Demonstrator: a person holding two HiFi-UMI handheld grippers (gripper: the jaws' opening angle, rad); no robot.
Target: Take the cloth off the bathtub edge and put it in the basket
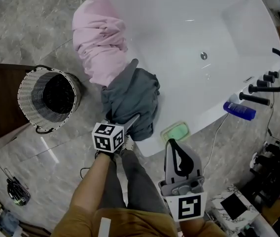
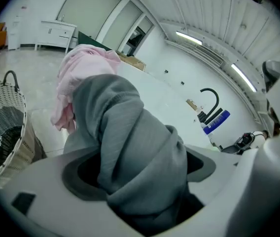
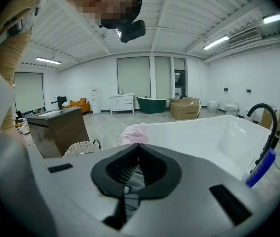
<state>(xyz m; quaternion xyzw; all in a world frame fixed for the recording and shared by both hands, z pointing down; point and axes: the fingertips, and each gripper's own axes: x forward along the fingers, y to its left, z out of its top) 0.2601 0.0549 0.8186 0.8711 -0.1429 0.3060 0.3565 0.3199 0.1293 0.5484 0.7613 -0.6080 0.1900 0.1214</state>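
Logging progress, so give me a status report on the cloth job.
Left tool open, astride grey cloth on bathtub edge. Right tool shut, empty. Nothing between cloth and basket; pink cloth alongside.

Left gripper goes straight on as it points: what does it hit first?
The grey cloth, already bunched between the jaws of the left gripper, draped on the bathtub edge. Behind it, likely that edge; depth unclear.

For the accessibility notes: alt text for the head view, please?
Seen from above, the left gripper reaches into a grey cloth draped over the white bathtub edge, beside a pink cloth. A wicker basket stands on the floor to the left; the right gripper is shut.
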